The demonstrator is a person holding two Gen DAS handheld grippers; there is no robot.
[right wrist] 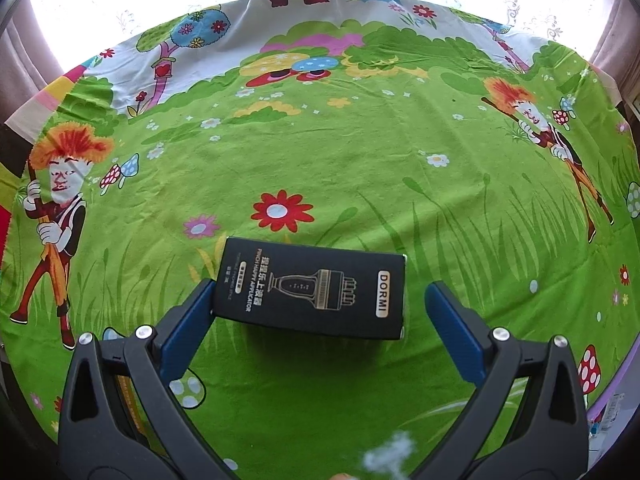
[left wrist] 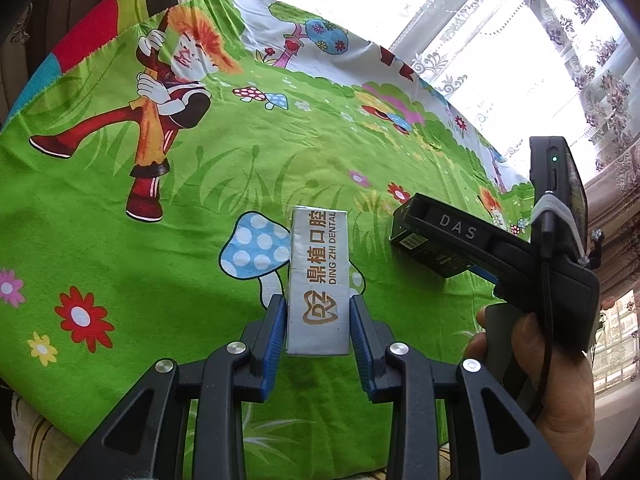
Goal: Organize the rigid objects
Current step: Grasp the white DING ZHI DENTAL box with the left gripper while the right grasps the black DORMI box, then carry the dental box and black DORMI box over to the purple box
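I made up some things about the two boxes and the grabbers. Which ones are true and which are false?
1. The left gripper holds a white box. True.
2. The white box says DORMI. False: it says DING ZHI DENTAL; DORMI is on the black box.
3. The right gripper is squeezing the black box. False: its jaws stand wide, and one blue pad is clear of the box.
4. The cloth under the boxes is green with flowers and mushrooms. True.
5. The black box is standing on the white box. False: they are apart.
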